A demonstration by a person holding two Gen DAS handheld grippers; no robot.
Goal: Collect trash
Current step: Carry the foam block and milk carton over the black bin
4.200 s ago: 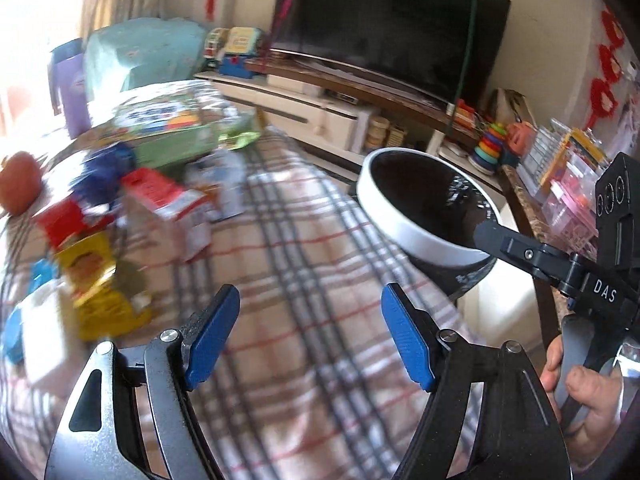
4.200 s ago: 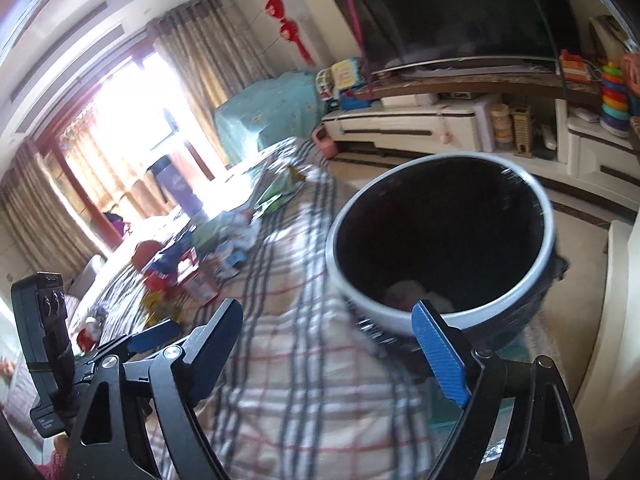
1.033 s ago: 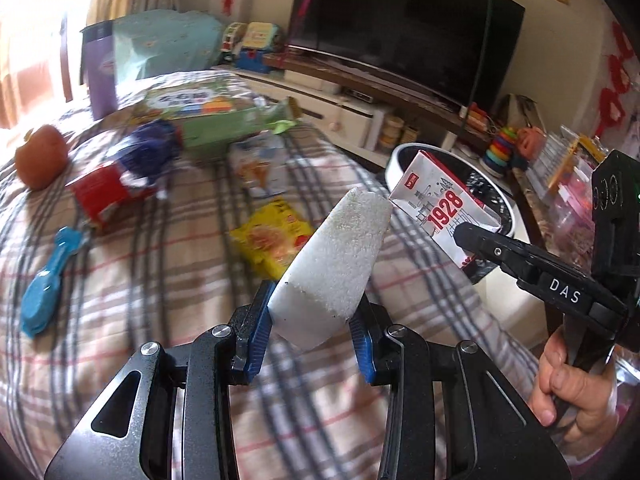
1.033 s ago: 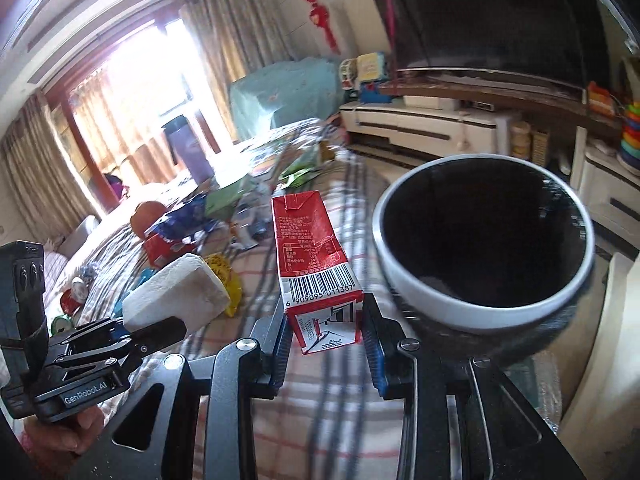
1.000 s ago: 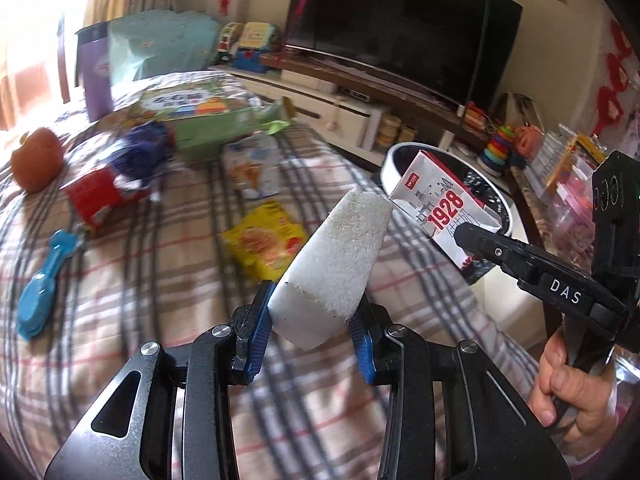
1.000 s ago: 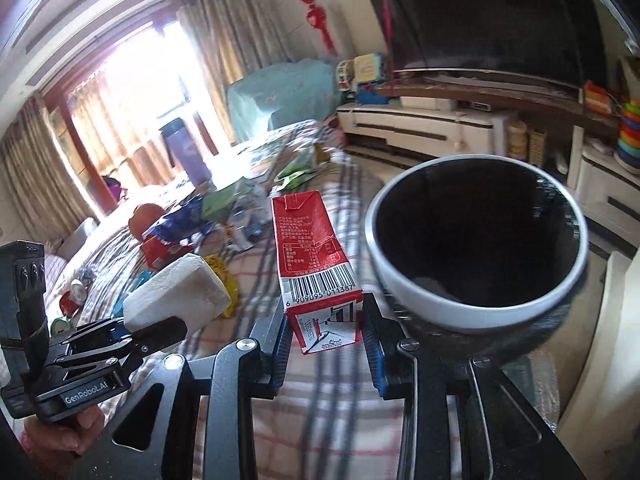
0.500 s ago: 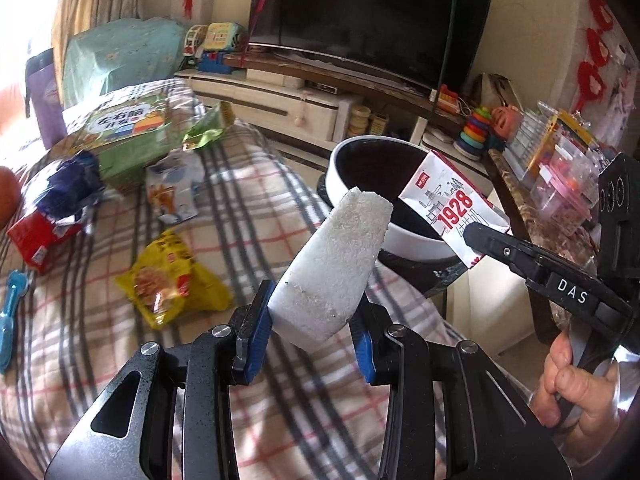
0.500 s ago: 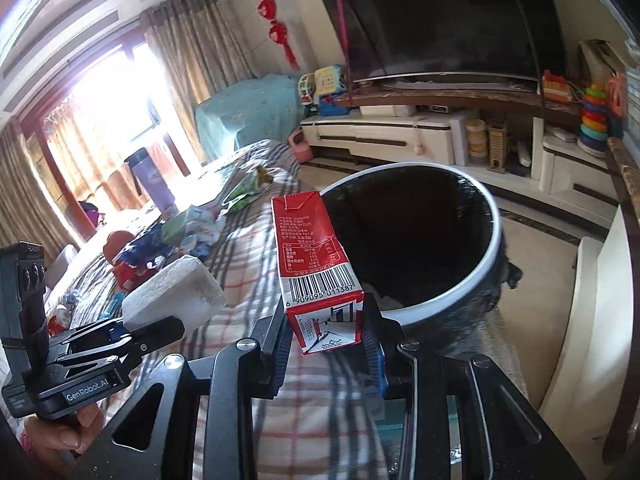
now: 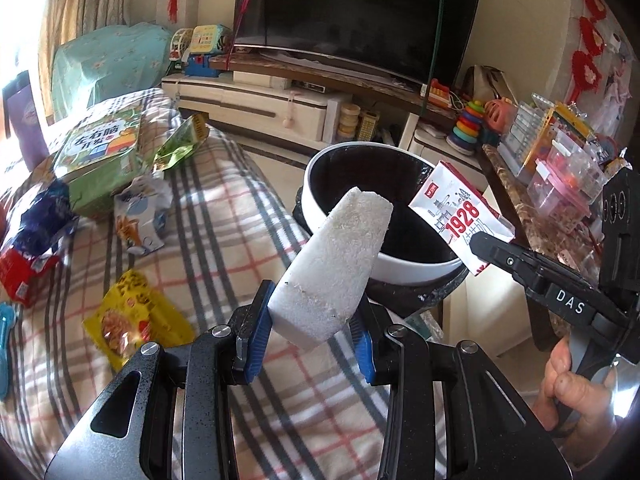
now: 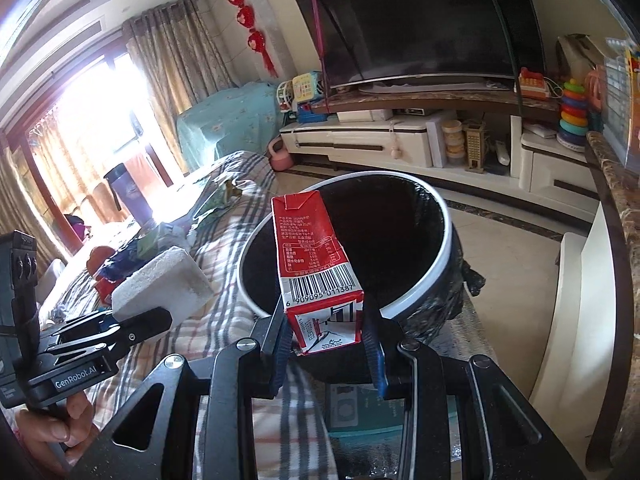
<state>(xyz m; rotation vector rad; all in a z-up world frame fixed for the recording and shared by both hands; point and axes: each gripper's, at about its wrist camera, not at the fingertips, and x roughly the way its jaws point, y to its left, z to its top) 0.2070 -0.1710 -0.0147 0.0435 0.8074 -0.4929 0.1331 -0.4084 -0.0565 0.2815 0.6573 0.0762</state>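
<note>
My left gripper (image 9: 310,334) is shut on a white foam block (image 9: 336,262) that tilts up toward the black bin with a white rim (image 9: 320,176). In the right wrist view that foam block (image 10: 164,280) sits left of the bin (image 10: 416,300). My right gripper (image 10: 330,338) is shut on a red and white milk carton (image 10: 316,264), held upright over the near rim of the bin. The same carton (image 9: 460,218) shows "1928" in the left wrist view, over the bin's right rim. Both pieces hang above or beside the bin's dark opening.
On the plaid cover (image 9: 224,208) lie a yellow snack bag (image 9: 132,320), a white and blue wrapper (image 9: 138,216), a green packet (image 9: 180,144), a green box (image 9: 100,148) and a red and blue wrapper (image 9: 28,240). A TV stand (image 10: 400,136) runs behind the bin; a marble-topped shelf (image 10: 616,216) stands right.
Both grippers have carried the foam block and the carton across the bed toward the bin, which now looms closer under them. The grips have not changed.
</note>
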